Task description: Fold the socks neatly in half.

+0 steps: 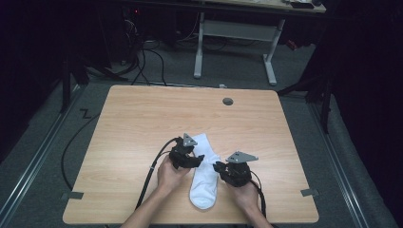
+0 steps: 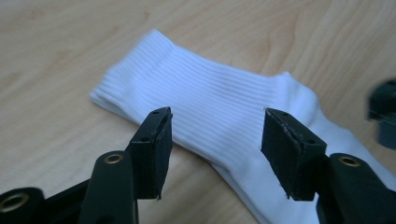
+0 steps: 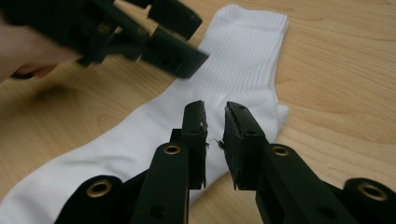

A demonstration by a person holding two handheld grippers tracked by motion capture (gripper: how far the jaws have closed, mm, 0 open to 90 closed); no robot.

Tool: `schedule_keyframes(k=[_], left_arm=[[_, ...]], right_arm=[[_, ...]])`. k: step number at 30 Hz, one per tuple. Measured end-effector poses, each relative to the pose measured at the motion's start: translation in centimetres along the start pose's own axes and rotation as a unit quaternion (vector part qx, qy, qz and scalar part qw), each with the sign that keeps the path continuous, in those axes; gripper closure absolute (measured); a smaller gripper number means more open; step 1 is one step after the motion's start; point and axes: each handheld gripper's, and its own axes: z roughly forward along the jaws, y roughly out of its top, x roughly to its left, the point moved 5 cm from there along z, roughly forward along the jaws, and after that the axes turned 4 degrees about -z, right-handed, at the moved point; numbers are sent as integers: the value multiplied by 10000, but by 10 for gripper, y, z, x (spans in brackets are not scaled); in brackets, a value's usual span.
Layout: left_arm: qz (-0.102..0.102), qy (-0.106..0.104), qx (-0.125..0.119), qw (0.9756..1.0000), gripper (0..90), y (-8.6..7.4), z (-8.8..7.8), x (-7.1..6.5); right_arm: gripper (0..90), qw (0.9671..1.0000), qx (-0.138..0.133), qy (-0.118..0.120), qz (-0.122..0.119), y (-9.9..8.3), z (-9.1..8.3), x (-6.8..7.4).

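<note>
While both hands sat at the table's [image 1: 142, 118] near edge, the white sock [image 1: 205, 180] lay flat between them, at about 6 o'clock from the table's centre, cuff toward 12 and toe toward 6.

Left to right in the high view:
- Black cable [image 1: 147, 178] trailed from the left gripper toward 7 o'clock, off the near edge.
- Left gripper [image 1: 189, 160] sat at the sock's 9 o'clock side, tips over the upper leg section, grey three-cornered plate on top. In the left gripper view its jaws stood wide apart, ribbed sock fabric visible in the gap beyond them, pads [image 2: 156, 149] off the cloth as far as I could tell. Nothing held.
- Sock: ribbed leg and cuff lay at 12 o'clock, heel bend mid-length, smooth foot ran to 6. It rested on bare wood, not bunched.
- Right gripper [image 1: 219, 167] sat at the sock's 3 o'clock side, level with the heel, tips pointing toward 9 at the sock's edge. In the right gripper view its jaws stood close together with only a narrow slit between the pads [image 3: 200, 140], over the sock's middle. No fabric visible in the slit; couldn't tell if the tips touched the cloth.
- Grey grommet [image 1: 228, 101] sat in the table at 12 o'clock, well apart from the sock.
</note>
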Motion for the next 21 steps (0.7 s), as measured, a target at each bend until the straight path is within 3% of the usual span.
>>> schedule_keyframes(k=[5, 8, 13, 15, 18, 21], left_arm=[[113, 114, 255, 9995, 446, -11, 10, -5], [6, 116, 181, 9998, 446, -14, 10, -5], [74, 171, 132, 9997, 445, -18, 8, -7], [51, 189, 125, 9997, 441, -18, 8, -8], [26, 208, 92, 9997, 430, -19, 8, -9], [-24, 179, 155, 9997, 423, -18, 7, -8]], right_arm=[[797, 9997, 195, -143, -75, 6, 18, -1], [796, 9991, 351, -238, -70, 5, 26, -6], [784, 9969, 630, -454, -96, -3, 31, -20], [779, 9971, 595, -462, -66, -3, 32, -23], [768, 9963, 590, -583, -228, -2, 34, -24], [749, 9966, 542, -594, -166, -1, 36, -26]])
